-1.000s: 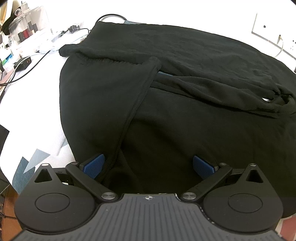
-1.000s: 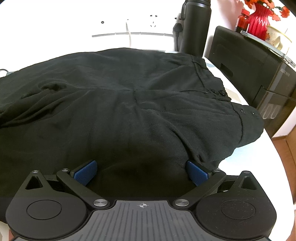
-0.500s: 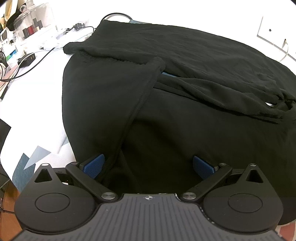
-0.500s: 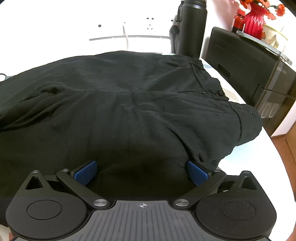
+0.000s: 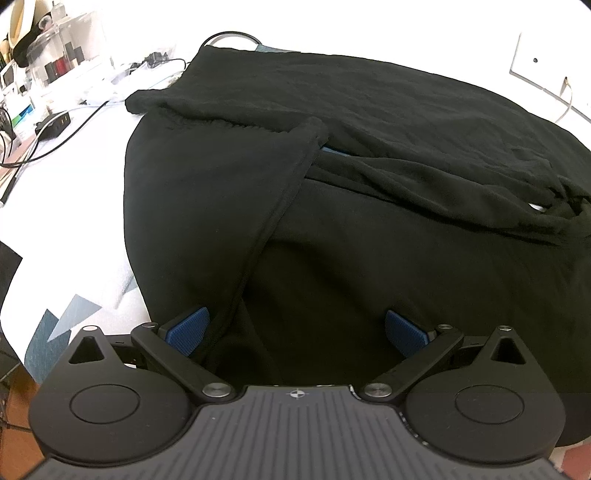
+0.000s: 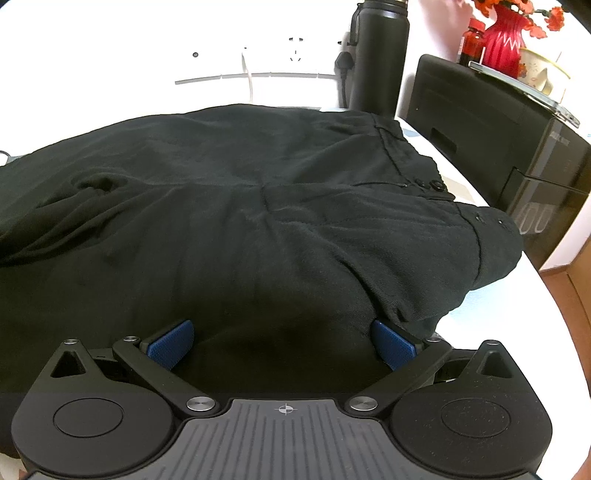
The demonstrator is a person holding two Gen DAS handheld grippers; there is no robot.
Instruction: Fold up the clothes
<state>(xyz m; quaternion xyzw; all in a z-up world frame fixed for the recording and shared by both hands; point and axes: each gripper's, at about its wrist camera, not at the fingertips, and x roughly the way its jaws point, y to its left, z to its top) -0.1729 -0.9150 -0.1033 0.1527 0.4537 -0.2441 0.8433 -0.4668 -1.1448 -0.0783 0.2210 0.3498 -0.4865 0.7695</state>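
White tabletop [image 5: 66, 206] w/ rumpled black twill trousers [image 6: 258, 221], both tools agape.

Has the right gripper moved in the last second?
Yes, slightly. The right gripper has tilted or shifted: the black bottle and red vase sit higher in its view than before.

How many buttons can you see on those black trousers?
4 small dark buttons on the black fabric trousers: two at the waistband, two nearer the right edge. Folds may hide others.
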